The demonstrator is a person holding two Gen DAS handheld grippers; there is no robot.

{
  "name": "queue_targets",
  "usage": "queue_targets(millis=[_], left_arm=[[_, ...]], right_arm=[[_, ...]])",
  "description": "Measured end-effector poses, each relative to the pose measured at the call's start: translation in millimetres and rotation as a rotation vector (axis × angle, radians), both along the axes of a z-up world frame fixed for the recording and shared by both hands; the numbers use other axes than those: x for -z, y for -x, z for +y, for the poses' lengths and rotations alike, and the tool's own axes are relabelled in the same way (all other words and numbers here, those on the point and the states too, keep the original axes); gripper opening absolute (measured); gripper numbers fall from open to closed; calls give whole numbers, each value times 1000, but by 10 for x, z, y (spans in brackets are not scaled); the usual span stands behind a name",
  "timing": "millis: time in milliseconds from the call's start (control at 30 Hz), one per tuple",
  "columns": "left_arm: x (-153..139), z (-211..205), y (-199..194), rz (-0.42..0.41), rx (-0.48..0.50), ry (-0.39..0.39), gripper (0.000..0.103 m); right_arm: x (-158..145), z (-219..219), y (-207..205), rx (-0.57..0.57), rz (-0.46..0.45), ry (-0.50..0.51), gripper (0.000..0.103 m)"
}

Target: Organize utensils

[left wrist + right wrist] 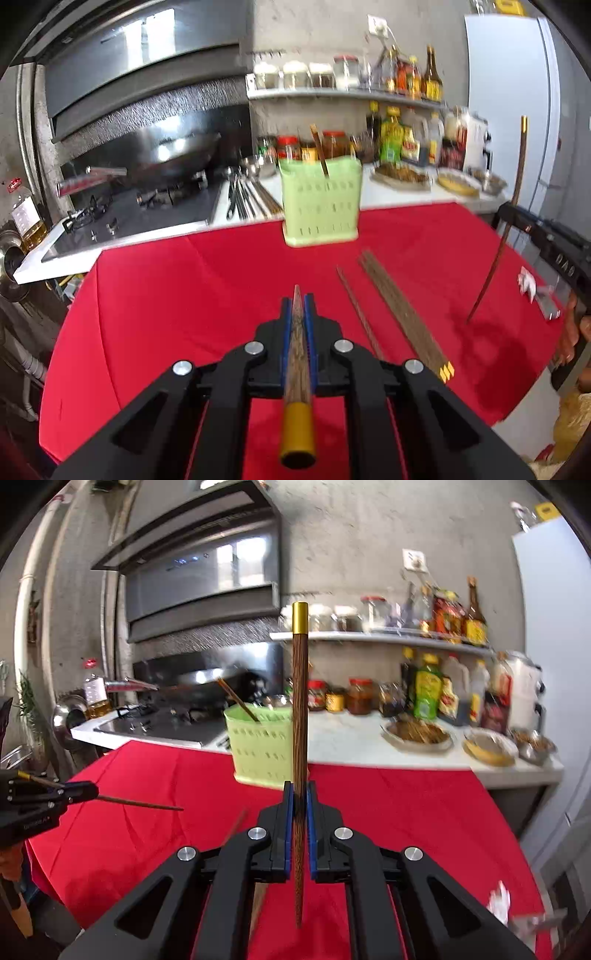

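Note:
My left gripper (298, 301) is shut on a brown chopstick (297, 354) with a gold cap, held along the fingers, tip forward, above the red cloth (184, 295). My right gripper (300, 794) is shut on another gold-capped chopstick (300, 709), held upright, tip down. That chopstick also shows at the right of the left wrist view (506, 236). A light green utensil holder (320, 201) stands at the cloth's far edge with one chopstick (319, 149) in it; it also shows in the right wrist view (260, 744). Three chopsticks (399, 310) lie on the cloth to the right of my left gripper.
Behind the table runs a white counter (351, 744) with a stove (155, 210), a wok (177, 151), jars, sauce bottles and plates of food (417, 733). Loose utensils (243, 195) lie beside the stove. A crumpled white wrapper (528, 282) lies at the cloth's right edge.

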State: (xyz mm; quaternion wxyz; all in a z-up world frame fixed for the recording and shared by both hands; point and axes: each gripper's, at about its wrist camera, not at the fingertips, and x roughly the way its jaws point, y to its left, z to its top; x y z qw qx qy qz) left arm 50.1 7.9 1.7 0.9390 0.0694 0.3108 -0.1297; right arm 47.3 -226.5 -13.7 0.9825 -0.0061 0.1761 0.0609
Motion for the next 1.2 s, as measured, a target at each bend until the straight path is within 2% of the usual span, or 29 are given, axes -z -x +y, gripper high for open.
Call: queue_targets(millis=[300, 433, 533, 667, 967, 1200], left_arm=[[-608, 3, -591, -108, -4, 19, 7], [-858, -132, -858, -149, 8, 8, 7], [-958, -246, -1100, -152, 25, 2, 7], [-929, -381, -1431, -111, 49, 1, 7], [-601, -499, -1965, 12, 111, -10, 7], [-398, -607, -2206, 96, 124, -84, 7]], right_arm=[[-413, 69, -832, -14, -105, 13, 7], [-749, 2, -1146, -34, -169, -41, 7], [-954, 81, -1308, -50, -217, -44, 7], [-1001, 245, -1608, -58, -234, -35, 7], [-723, 316, -2114, -52, -196, -37, 7], [-545, 333, -2325, -49, -146, -29, 7]])
